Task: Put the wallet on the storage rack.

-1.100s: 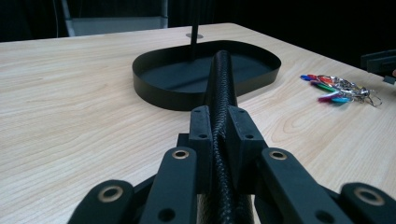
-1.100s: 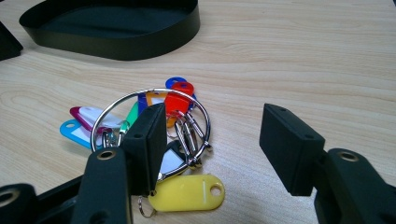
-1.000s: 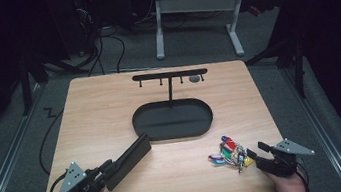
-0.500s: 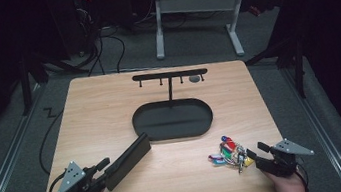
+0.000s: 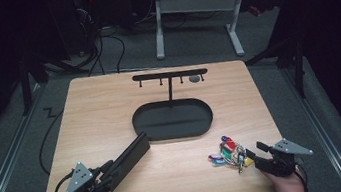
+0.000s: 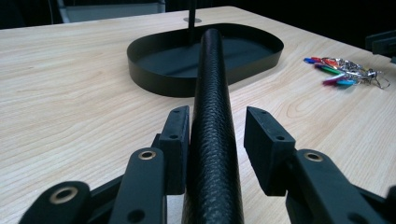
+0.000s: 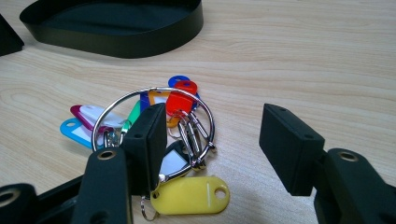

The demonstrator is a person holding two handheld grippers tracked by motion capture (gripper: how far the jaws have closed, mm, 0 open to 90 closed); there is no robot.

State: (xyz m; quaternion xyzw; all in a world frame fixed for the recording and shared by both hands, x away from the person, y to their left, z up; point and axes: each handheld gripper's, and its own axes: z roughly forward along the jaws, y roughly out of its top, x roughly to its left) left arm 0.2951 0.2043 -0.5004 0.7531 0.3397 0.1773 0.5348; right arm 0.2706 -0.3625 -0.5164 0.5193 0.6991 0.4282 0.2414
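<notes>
- The left gripper (image 5: pixel 100 175) sits at the near left corner of the desk (image 5: pixel 110 109); its 2 fingers (image 6: pixel 176 140) have just been opening, and the black textured case (image 6: pixel 212 116) still lies between them.
- In the left gripper view the case rests against one finger, while a clear gap separates it from the other, so nothing presses on it from both sides.
- The case runs straight out ahead of those fingers, its far end reaching the rim of the black oval tray (image 5: pixel 172 120).
- A thin post rises from the tray and carries a black hook bar (image 5: pixel 169 75), well beyond the left fingers.
- The right gripper (image 5: pixel 256 150) waits at the near right corner, fingers (image 7: pixel 148 140) spread apart and gripping nothing.
- The bunch of keys (image 5: pixel 228 152) with coloured tags lies flat on the desk just ahead of the right fingers; in the right gripper view one finger stands over its big ring (image 7: pixel 154 116) and the yellow tag (image 7: pixel 194 195) lies beside that finger.
- The other right finger stands over bare wood, well clear of the bunch.
- The tray lies beyond the keys as seen from the right fingers; nothing stands between.
</notes>
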